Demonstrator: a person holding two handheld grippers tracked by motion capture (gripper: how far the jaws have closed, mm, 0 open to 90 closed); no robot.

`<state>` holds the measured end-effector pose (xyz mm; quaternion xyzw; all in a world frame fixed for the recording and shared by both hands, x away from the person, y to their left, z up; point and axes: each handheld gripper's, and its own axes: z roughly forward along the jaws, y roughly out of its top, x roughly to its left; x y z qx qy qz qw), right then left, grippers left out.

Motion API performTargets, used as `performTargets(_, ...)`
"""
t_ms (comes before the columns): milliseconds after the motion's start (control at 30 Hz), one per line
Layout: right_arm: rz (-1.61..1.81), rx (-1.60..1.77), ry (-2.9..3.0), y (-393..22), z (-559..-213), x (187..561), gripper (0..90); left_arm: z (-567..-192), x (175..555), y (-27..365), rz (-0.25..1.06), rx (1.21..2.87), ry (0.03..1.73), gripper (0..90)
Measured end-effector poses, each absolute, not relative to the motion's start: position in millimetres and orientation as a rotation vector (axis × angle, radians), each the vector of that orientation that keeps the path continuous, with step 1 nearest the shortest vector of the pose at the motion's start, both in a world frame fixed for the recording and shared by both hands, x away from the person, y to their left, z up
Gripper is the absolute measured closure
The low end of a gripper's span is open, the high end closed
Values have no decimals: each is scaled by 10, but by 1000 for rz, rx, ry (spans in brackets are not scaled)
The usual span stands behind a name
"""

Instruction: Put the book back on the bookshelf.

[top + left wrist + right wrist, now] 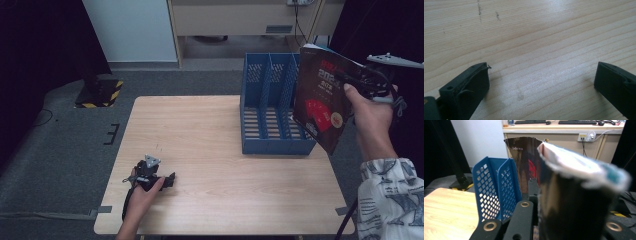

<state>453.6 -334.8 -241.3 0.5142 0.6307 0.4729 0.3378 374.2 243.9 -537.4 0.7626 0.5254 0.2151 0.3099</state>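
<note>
R gripper (361, 79) jaws are clamped on the book (324, 102), dark cover w/ red print, held up in the air just right of the blue file rack (272, 107) at the desk's (200, 135) far right. To slot it well I'd square the book upright w/ the dividers, lower it spine-first into the nearest slot, let go only once it's bottomed. R hand is raised, wrist cocked toward the rack. L gripper (159, 180) lies on the desk near the front-left edge, jaws apart, nothing btwn them, hand resting over it
</note>
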Motion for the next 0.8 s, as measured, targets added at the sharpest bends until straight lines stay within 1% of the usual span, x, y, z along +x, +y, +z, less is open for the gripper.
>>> performTargets(300,1207,1380,1610,-3351,-2485,4739,871,-5373,3742,2438,568,2017,1386,0)
performTargets(800,1215,1428,1576,-3326,-2592,4964,871,-5374,3745,2426,568,2015,1387,0)
